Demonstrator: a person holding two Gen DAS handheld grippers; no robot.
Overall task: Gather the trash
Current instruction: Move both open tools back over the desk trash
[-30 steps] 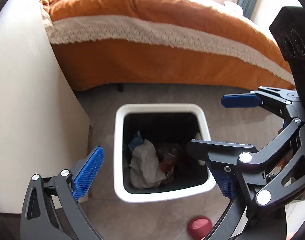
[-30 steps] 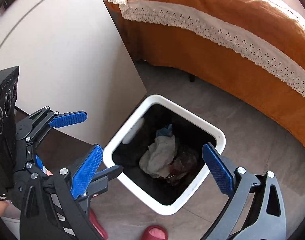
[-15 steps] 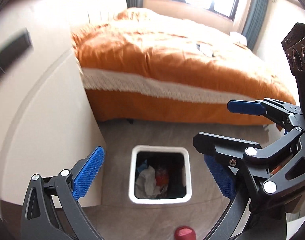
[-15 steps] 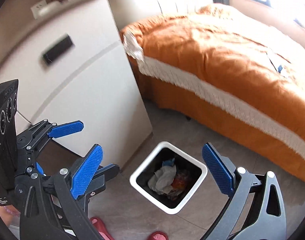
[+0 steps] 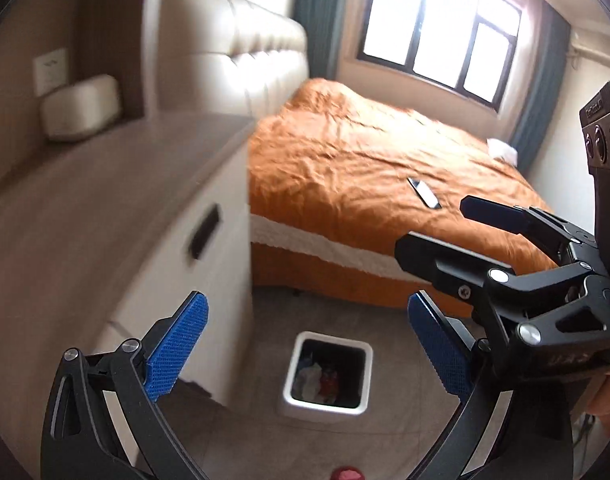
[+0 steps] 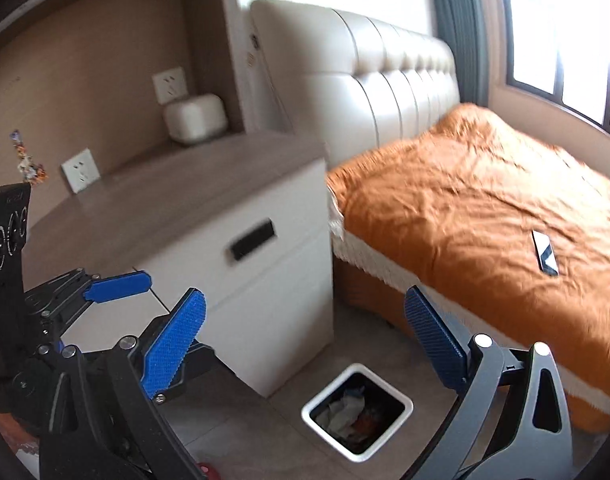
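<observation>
A white square trash bin (image 5: 289, 364) stands on the floor between the nightstand and the bed; it also shows in the right wrist view (image 6: 403, 400). Crumpled white paper (image 5: 309, 380) (image 6: 341, 410) and reddish scraps lie inside it. My left gripper (image 5: 309, 344) is open and empty, high above the bin. My right gripper (image 6: 309, 344) is open and empty too, also well above the bin. Each gripper shows in the other's view, the right one (image 5: 453, 224) beside the left, the left one (image 6: 145, 304) beside the right.
A white nightstand (image 6: 241, 248) with a wooden top stands left of the bin, with a small cream box (image 6: 195, 118) at its back. An orange bed (image 6: 485, 216) fills the right side, and a phone (image 6: 545, 254) lies on it. A red slipper (image 5: 347, 473) is on the floor.
Both grippers have risen and tilted up away from the bin, which now looks small and far below. The nightstand top, headboard and window have come into view. Both stay open.
</observation>
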